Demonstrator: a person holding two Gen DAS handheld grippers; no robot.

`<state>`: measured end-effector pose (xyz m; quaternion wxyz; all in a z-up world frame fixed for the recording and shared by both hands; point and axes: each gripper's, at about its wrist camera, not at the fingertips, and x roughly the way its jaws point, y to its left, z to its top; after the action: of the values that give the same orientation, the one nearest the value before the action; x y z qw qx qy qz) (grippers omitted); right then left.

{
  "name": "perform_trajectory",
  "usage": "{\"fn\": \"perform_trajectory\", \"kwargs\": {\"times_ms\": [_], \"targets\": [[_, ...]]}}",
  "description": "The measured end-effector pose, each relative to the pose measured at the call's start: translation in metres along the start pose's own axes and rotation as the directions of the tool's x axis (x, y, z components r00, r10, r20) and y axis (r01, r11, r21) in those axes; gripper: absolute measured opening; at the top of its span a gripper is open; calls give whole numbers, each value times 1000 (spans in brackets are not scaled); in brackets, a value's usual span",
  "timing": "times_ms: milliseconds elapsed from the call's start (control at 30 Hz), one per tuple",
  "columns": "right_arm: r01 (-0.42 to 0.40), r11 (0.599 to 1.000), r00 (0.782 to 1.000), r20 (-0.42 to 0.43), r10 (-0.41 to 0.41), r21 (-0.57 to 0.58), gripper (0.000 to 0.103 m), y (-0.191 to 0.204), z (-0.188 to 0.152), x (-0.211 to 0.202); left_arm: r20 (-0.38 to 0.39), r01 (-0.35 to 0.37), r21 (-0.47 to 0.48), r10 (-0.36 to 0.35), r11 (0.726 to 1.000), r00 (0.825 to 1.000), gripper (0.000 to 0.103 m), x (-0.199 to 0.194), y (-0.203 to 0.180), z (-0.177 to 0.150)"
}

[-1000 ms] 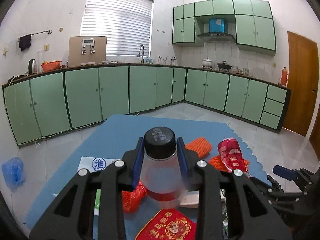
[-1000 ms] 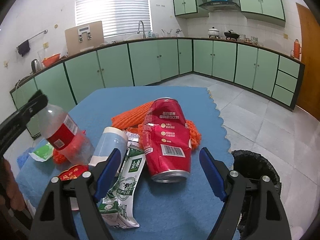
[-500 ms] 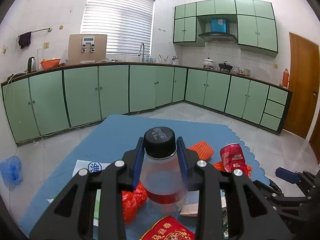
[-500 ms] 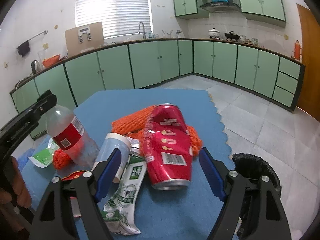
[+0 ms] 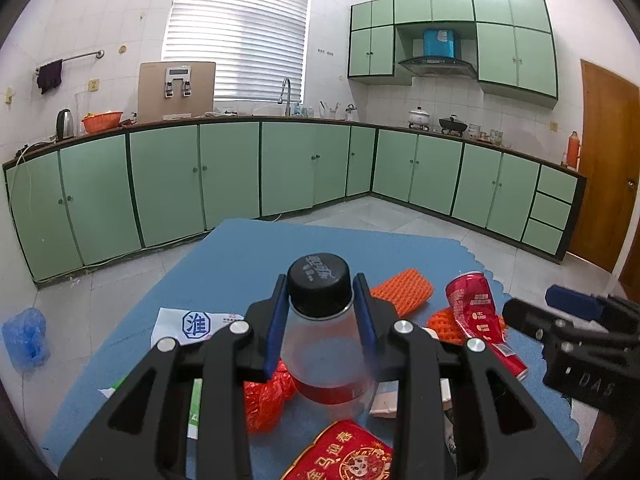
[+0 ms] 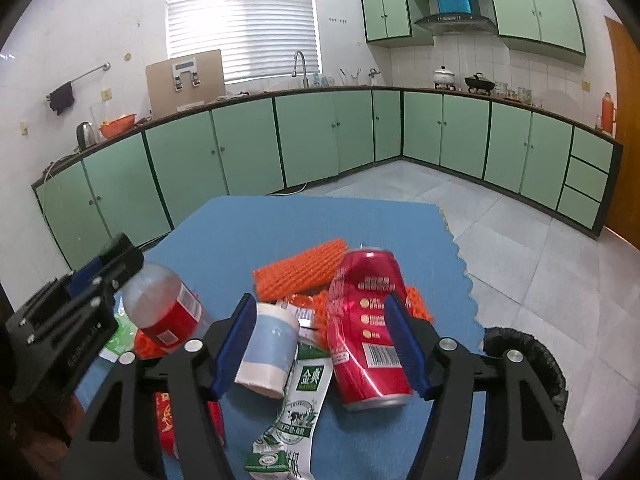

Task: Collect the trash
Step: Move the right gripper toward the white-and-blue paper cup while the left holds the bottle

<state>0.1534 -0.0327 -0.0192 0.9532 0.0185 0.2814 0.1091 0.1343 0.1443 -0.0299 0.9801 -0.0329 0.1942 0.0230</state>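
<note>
Our right gripper (image 6: 320, 340) has just been narrowing its jaws around the red can (image 6: 368, 332) and paper cup (image 6: 270, 350) on the blue mat (image 6: 280, 232), not yet pinching; our left gripper (image 5: 320, 320) clamps the plastic bottle (image 5: 324, 344), bin (image 6: 528, 360) nearby.

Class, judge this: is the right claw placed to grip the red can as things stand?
Probably yes: the right claw, just closing, straddles the red can, though the blue-and-white cup also sits between its jaws.
</note>
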Motion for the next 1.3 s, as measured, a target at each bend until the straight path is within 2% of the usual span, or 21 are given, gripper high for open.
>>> {"fn": "perform_trajectory", "kwargs": {"times_ms": [167, 300, 433, 600, 700, 833, 1000, 1067, 1133, 1233, 1300], "targets": [[1, 1000, 1000, -6, -2, -13, 65, 3, 2, 5, 44, 6, -14, -5, 1000, 999, 30, -11, 7, 10], [-27, 1000, 995, -94, 26, -8, 57, 10, -16, 26, 94, -5, -3, 5, 1000, 996, 30, -27, 13, 15], [-45, 999, 990, -135, 41, -27, 55, 20, -25, 38, 66, -16, 4, 16, 1000, 998, 30, -24, 20, 5], [-28, 999, 986, -168, 21, -42, 52, 27, -31, 52, 44, -22, -11, 22, 1000, 999, 30, -20, 31, 1], [-28, 999, 988, -153, 22, -35, 52, 29, -25, 49, 46, -8, -24, 9, 1000, 999, 30, -23, 35, 6], [-22, 999, 994, -105, 19, -32, 52, 30, -10, 39, 92, -4, -23, 6, 1000, 996, 30, -37, 41, 22], [-45, 998, 995, -86, 42, -41, 52, 39, -1, 32, 107, -68, -15, 70, 998, 992, 30, -63, 60, 34], [-64, 997, 994, -92, 60, -48, 52, 44, -3, 32, 78, -121, -15, 122, 992, 989, 30, -75, 73, 38], [-79, 996, 993, -95, 73, -53, 52, 49, -5, 32, 51, -135, -32, 136, 990, 989, 30, -85, 83, 41], [-99, 994, 990, -102, 93, -55, 52, 57, -9, 31, -14, -139, -47, 139, 989, 990, 30, -83, 89, 44], [-104, 993, 989, -107, 98, -55, 52, 59, -12, 31, -79, -126, -47, 122, 991, 989, 30, -64, 90, 38]]}}
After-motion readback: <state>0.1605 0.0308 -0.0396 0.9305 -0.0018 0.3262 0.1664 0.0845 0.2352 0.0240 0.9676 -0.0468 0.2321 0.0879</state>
